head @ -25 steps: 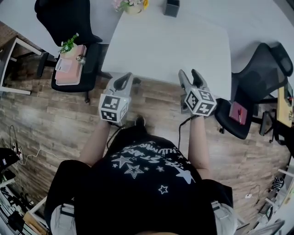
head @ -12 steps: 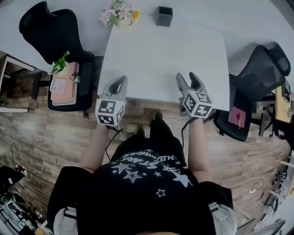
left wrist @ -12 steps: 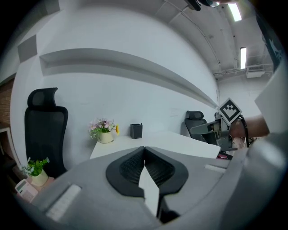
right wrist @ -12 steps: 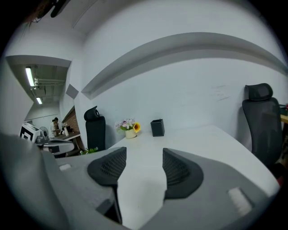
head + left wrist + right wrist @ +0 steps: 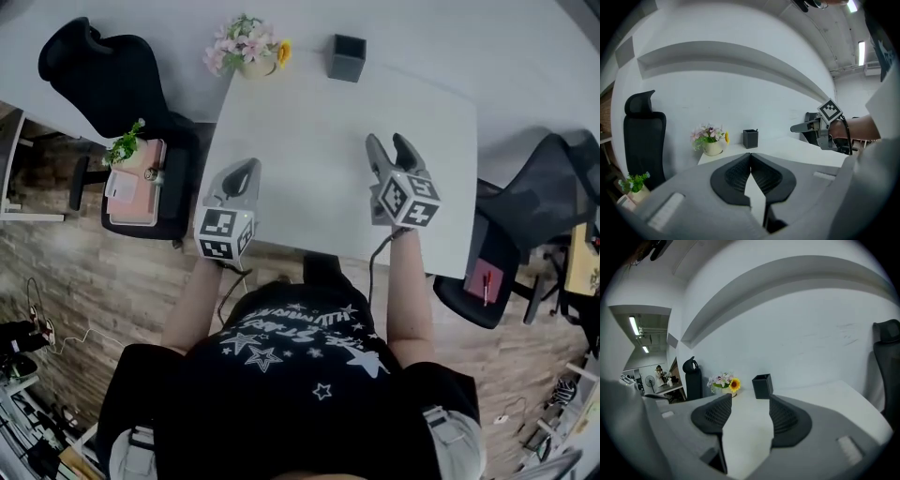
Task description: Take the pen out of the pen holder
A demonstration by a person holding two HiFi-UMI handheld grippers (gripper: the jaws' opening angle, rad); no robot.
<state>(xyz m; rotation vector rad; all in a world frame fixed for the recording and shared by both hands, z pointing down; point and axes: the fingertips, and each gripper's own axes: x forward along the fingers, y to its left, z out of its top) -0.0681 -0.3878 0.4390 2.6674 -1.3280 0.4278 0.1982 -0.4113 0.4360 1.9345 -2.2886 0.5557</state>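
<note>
A dark square pen holder (image 5: 347,56) stands at the white table's (image 5: 319,131) far edge, also seen in the left gripper view (image 5: 750,138) and the right gripper view (image 5: 762,386). A thin dark tip shows at its rim in the left gripper view; the pen itself is too small to make out. My left gripper (image 5: 246,167) hovers over the table's near left edge, jaws shut and empty (image 5: 750,154). My right gripper (image 5: 390,146) is over the table's near right, open with nothing between its jaws (image 5: 747,404). Both are far short of the holder.
A pot of flowers (image 5: 246,49) sits at the table's far left corner, left of the holder. A black chair (image 5: 98,66) and a chair carrying a pink book and small plant (image 5: 133,173) stand left; another black chair (image 5: 539,202) stands right.
The person has stepped toward the table. Both grippers have moved from over the floor to over the table's near part. The left stays shut, the right open.
</note>
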